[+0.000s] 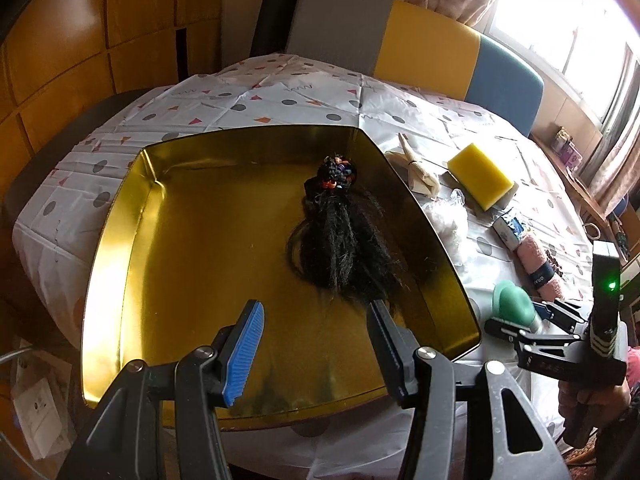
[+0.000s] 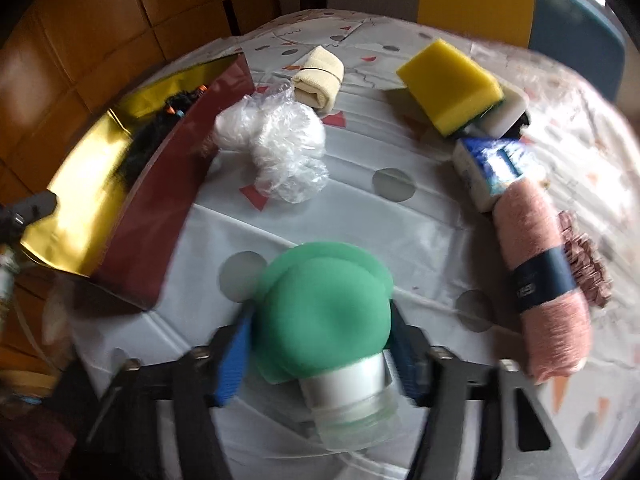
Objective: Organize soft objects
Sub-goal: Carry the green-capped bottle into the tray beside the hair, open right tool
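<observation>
The right gripper (image 2: 320, 344) has its pads against the sides of a green squeeze bottle (image 2: 324, 316) lying on the tablecloth (image 2: 400, 216) beside the gold tin (image 1: 132, 232); the grip looks made. The left gripper (image 1: 316, 332) hovers over the tin, jaws apart and empty, above a black hairpiece (image 1: 340, 236). Next comes lifting the bottle over the tin's wall, probably.
</observation>
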{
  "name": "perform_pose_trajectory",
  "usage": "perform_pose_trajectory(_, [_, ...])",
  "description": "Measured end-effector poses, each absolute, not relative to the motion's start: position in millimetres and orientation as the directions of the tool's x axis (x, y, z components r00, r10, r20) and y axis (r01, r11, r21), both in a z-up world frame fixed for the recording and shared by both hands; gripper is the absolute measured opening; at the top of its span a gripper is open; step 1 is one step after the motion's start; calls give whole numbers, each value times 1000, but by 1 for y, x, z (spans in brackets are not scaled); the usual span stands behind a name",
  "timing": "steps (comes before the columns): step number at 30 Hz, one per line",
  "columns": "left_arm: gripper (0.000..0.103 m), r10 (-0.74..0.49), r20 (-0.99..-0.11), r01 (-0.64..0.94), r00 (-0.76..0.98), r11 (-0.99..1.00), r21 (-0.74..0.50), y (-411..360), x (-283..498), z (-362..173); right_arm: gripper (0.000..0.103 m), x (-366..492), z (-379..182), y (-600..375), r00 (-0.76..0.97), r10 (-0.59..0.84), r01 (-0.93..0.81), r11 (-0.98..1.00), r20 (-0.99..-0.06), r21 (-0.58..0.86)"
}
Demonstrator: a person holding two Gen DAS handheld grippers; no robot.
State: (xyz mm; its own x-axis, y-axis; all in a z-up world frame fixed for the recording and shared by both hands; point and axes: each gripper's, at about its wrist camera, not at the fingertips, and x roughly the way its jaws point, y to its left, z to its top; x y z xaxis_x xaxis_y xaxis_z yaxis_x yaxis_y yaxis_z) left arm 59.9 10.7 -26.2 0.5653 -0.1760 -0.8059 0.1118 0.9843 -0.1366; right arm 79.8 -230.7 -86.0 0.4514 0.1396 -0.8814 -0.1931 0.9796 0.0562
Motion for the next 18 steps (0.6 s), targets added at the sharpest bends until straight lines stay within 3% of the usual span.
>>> perform_pose_trajectory(18, [54,-149,-788,103,598,989,-109,26,48,-21,57,78,-88,-226,469,84,-165,986,-879,6])
